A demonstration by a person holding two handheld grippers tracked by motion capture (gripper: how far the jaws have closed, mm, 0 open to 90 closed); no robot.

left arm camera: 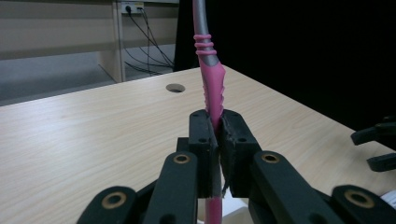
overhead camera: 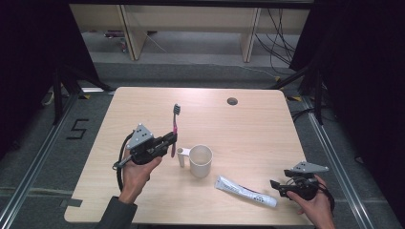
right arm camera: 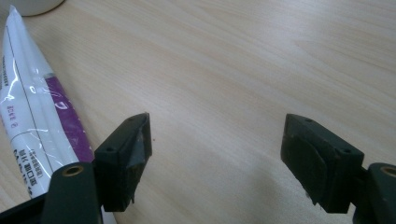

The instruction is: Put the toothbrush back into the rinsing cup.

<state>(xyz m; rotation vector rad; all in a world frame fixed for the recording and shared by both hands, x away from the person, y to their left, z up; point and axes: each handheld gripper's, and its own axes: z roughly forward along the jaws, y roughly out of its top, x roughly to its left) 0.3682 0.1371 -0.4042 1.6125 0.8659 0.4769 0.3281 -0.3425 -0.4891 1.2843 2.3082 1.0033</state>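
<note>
Toothbrush (overhead camera: 175, 129) pinched upright by left gripper (overhead camera: 171, 140), just left of cup (overhead camera: 200, 161); right gripper (overhead camera: 274, 185) spread, idle right of cup.

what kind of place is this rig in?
Probably a lab recording bay, not a home: a bare wooden table with a cable hole, black curtains at both sides, loose cables on the floor behind.
</note>
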